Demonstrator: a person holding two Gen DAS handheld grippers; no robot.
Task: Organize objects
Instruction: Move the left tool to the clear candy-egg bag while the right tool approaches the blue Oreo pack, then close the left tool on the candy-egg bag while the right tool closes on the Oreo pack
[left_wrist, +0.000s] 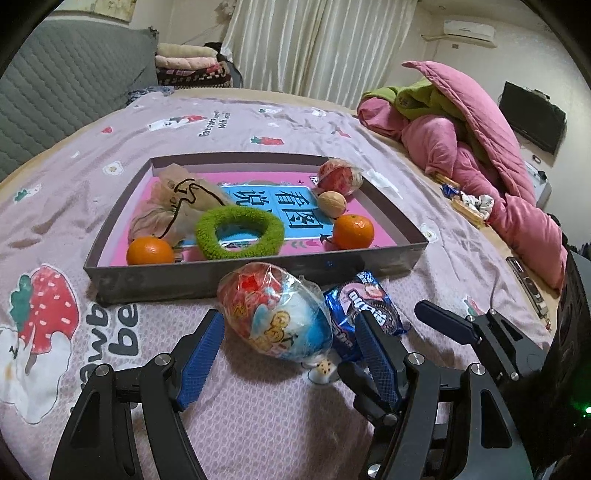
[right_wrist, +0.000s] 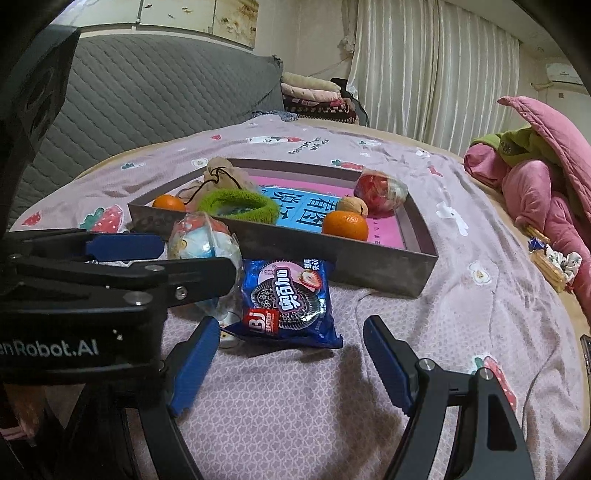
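Your left gripper (left_wrist: 290, 332) jaws gape around the wrapped toy egg (left_wrist: 275, 312); your right gripper (right_wrist: 290, 363) jaws gape before the cookie packet (right_wrist: 288, 301), both beside the tray's near wall (right_wrist: 369, 264).

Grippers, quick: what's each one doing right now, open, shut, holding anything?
Left gripper: open, fingers either side of the wrapped toy egg, not clamped.
Right gripper: open, empty, just short of the blue cookie packet.

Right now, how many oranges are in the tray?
2. One round orange fruit sits in the near left corner of the shallow grey tray; the other orange lies near its right wall, beside a brown walnut. More could hide behind the beige pouch.
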